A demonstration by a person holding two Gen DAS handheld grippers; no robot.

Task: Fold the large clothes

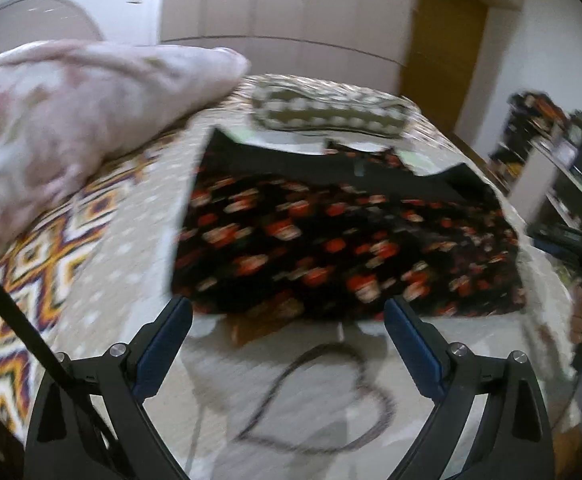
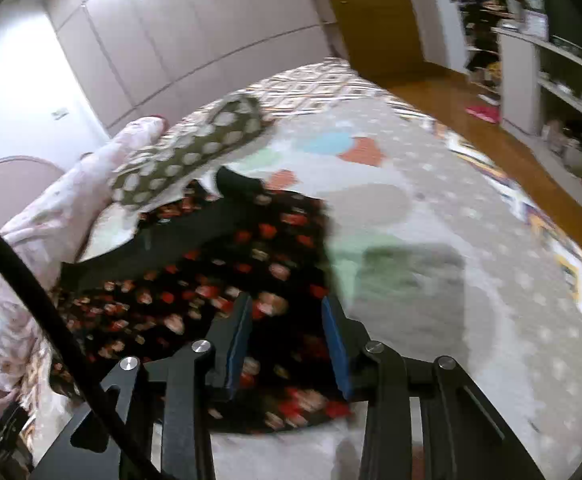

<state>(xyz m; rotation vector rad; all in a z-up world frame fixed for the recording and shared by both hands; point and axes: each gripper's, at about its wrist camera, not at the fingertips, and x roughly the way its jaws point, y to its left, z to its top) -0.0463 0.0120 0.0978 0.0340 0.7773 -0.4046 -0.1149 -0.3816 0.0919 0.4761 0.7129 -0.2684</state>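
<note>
Left wrist view: my left gripper [image 1: 287,312] stands wide apart, and nothing is between its blue pads [image 1: 159,354].
Right wrist view: my right gripper [image 2: 287,312] is partly apart; the pads do not press on anything, and the cloth lies under them.
Garment: the black floral garment [image 1: 343,240] lies flat on the bedspread [image 1: 131,264], folded to a rough rectangle, with a plain black band along its far edge.
Place of garment: in the left view it is just in front of my fingertips; in the right view its near right corner is below my jaws.
Neighbours: a dotted olive cushion [image 2: 195,152] touches the far edge of the garment; a pink floral quilt [image 1: 71,120] is heaped beside it.
Sharpness: both pictures are blurred.
</note>
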